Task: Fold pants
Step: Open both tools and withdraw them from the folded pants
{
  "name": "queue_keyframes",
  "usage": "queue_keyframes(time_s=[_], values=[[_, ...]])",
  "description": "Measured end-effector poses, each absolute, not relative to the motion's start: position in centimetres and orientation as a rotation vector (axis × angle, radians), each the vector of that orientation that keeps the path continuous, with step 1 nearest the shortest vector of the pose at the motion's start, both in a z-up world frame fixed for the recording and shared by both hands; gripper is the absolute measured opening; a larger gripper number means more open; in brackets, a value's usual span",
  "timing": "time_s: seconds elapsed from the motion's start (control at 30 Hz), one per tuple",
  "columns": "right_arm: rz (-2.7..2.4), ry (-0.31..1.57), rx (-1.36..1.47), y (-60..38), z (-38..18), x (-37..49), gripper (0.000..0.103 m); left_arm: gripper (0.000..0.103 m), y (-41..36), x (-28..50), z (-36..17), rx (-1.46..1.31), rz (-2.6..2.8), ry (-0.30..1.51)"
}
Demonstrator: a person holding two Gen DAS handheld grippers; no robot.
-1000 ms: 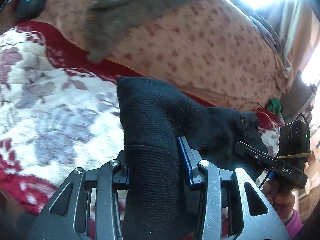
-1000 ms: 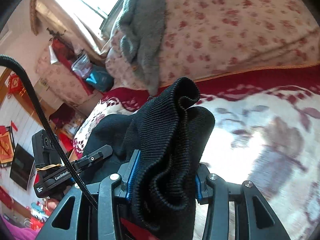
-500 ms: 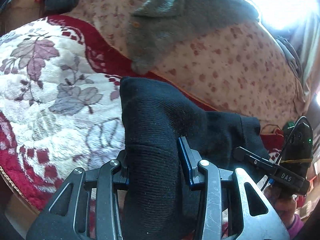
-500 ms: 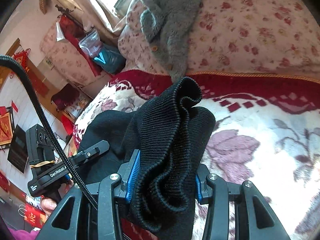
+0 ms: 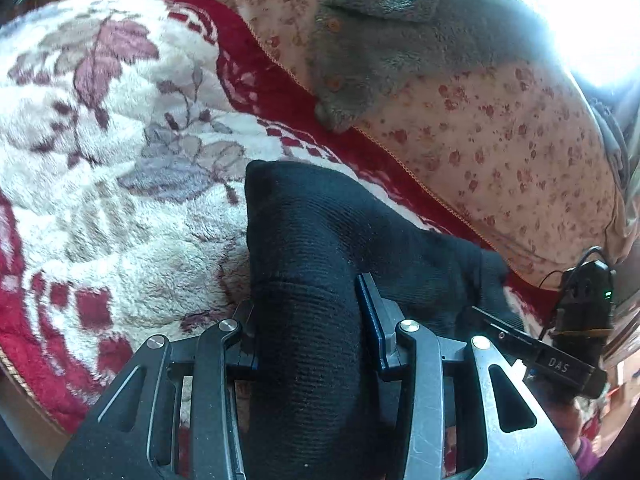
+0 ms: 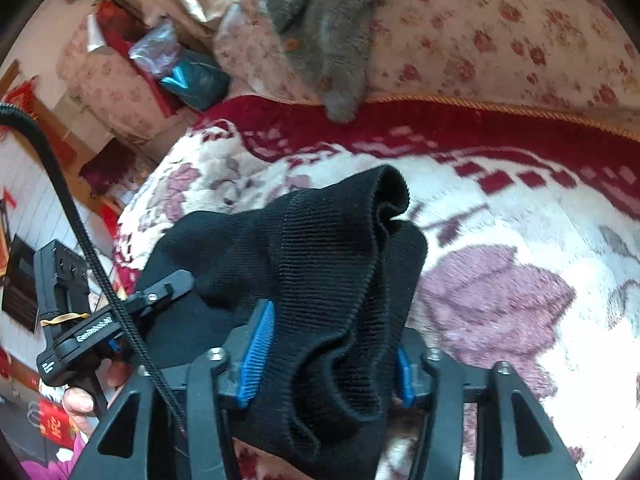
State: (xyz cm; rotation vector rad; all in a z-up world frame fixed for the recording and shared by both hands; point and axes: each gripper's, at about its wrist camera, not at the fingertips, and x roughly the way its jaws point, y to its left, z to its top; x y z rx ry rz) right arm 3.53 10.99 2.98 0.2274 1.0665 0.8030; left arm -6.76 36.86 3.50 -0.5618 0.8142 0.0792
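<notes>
Two grippers share one pair of black knit pants [image 5: 316, 240] above a plush red-and-white floral blanket [image 5: 120, 200]. The left gripper [image 5: 308, 320] has a thick roll of the fabric between its fingers, jaws just eased a little wider yet the cloth fills the gap and the pads press it. The right gripper [image 6: 328, 344] has the ribbed waistband bunched between its blue pads [image 6: 258, 356]; its jaws have just been opening, and a gap shows beside the left pad. A grey fleece garment [image 5: 400, 40] lies on the flowered quilt [image 5: 520, 152] beyond.
</notes>
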Motion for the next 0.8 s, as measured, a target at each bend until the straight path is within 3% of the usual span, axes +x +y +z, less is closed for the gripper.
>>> queue_keyframes(time_s=[0.13,0.8], values=[[0.794,1.08,0.26,10.1,2.5,4.0,0.059,0.064,38.1,-6.8,2.3,-0.643,0.093,0.825],[0.764,0.798,0.042,8.5,10.4,-4.0,0.059,0.065,30.2,-11.6,9.2,-0.292,0.325,0.696]])
